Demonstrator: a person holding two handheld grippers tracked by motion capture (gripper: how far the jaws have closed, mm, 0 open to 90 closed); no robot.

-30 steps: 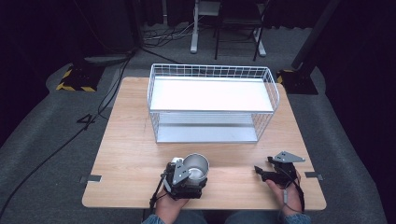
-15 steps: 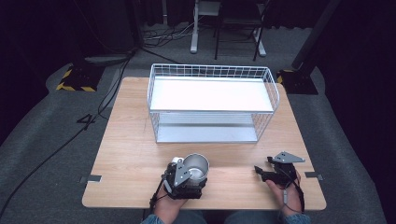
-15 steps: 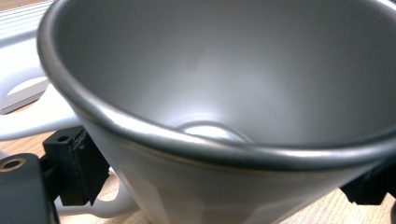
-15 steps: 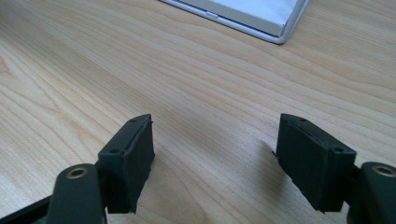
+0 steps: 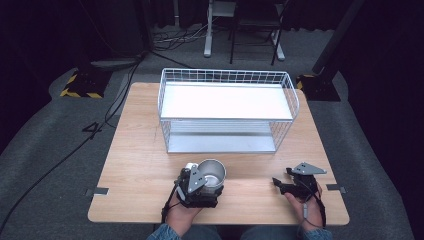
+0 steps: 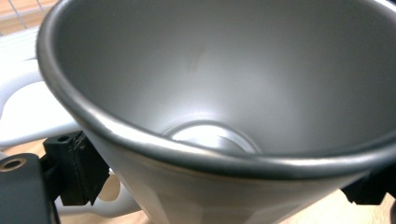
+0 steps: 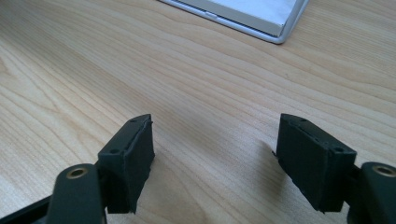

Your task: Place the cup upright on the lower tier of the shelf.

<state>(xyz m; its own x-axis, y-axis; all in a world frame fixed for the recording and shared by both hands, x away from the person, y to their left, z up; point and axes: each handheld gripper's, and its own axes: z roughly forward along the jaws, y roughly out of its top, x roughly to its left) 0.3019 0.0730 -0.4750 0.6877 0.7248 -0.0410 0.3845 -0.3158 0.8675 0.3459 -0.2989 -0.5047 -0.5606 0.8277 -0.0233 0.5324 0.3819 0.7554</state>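
Observation:
A shiny metal cup (image 5: 212, 172) stands on the wooden table (image 5: 140, 165) near its front edge, left of centre. My left gripper (image 5: 209, 181) is shut on the cup. In the left gripper view the cup's open mouth (image 6: 224, 84) looms close, with a black jaw at each side of its wall. A white looped piece (image 6: 28, 116) shows beside the cup at the left. My right gripper (image 5: 278, 184) rests at the front right, open. In the right gripper view, bare wood lies between the jaws of this gripper (image 7: 215, 158).
A white wire rack (image 5: 227, 75) with two flat white shelves stands at the middle and back of the table. Its lower corner (image 7: 261, 18) lies ahead of the right gripper. Dark floor, cables and stand legs surround the table.

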